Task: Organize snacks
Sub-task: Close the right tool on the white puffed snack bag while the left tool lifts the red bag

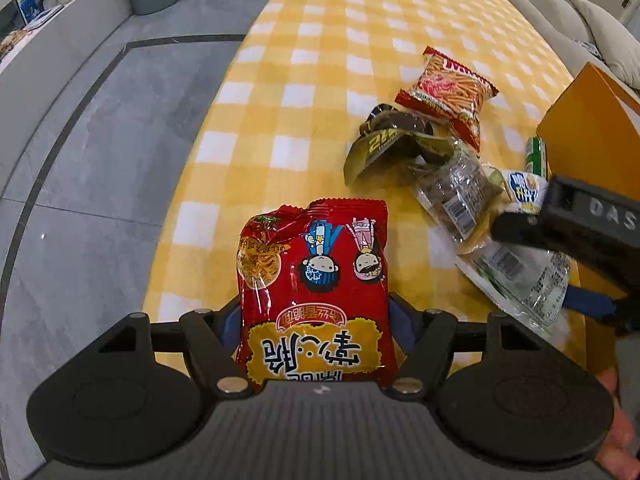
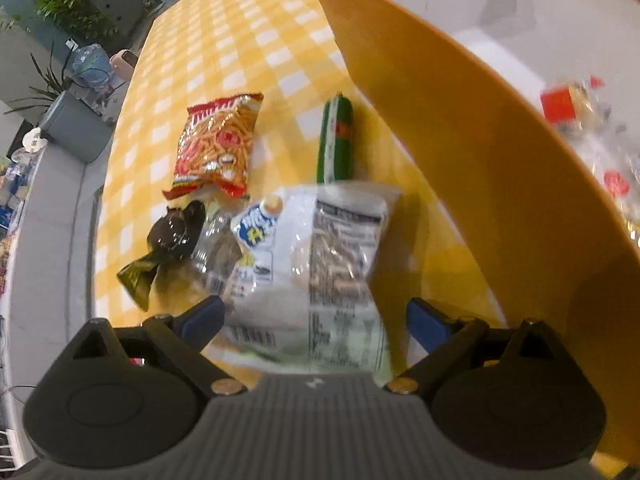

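Cataloguing by size, we start with the yellow checked tablecloth (image 1: pixel 320 60), our work surface, with the loose snacks bunched toward its right side.

Orange bin (image 2: pixel 460 152): stands at the right edge beside the pile. A few packets already lie blurred inside, so we judge it the collecting place.

Red noodle packet (image 1: pixel 316 292): held upright at the near edge, well left of the pile, in our left gripper (image 1: pixel 316 328). Its blue pads press the packet's two sides, a firm clench, likely for the carry across to the bin.

Clear seed bag (image 2: pixel 340 248): lies nearest the bin. Our right gripper (image 2: pixel 316 320) straddles it with jaws spread and pads clear of the film, released; we judge it poised for the next pick.

Shrimp-stick bag (image 2: pixel 218 144): flat, far left of the pile, waiting.

Dark crumpled wrapper (image 2: pixel 168 248): left of the seed bag, waiting.

Green stick snack (image 2: pixel 336 140): lying just beside the bin wall.
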`<state>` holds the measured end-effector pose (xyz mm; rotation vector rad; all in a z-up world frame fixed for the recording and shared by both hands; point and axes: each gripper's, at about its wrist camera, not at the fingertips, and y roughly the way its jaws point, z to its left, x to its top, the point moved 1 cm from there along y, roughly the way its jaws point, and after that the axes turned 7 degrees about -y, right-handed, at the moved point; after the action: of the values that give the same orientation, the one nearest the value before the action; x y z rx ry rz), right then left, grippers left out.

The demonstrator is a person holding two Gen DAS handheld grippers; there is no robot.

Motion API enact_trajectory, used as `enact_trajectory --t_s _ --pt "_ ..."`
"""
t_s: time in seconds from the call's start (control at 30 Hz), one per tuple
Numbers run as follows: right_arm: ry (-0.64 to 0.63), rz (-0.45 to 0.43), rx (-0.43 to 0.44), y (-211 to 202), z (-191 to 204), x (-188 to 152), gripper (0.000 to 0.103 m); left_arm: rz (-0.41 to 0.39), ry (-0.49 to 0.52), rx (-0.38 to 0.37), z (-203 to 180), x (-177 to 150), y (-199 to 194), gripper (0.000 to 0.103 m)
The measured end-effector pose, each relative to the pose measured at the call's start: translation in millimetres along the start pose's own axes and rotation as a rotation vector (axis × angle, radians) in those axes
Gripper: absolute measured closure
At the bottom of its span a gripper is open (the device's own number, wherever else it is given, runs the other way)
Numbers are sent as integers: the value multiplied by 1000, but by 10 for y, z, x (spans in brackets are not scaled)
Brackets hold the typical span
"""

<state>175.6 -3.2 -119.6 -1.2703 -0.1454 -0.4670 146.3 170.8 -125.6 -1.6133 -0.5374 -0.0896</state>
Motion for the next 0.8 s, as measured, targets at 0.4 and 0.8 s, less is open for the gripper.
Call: enact_trajectory --t_s 0.4,0.8 --pt "-76 -57 -86 138 189 40 15 21 -14 -1 -3 12 11 22" --pt "-159 8 -4 -87 116 -74 37 47 1 -52 -108 -64 -168 22"
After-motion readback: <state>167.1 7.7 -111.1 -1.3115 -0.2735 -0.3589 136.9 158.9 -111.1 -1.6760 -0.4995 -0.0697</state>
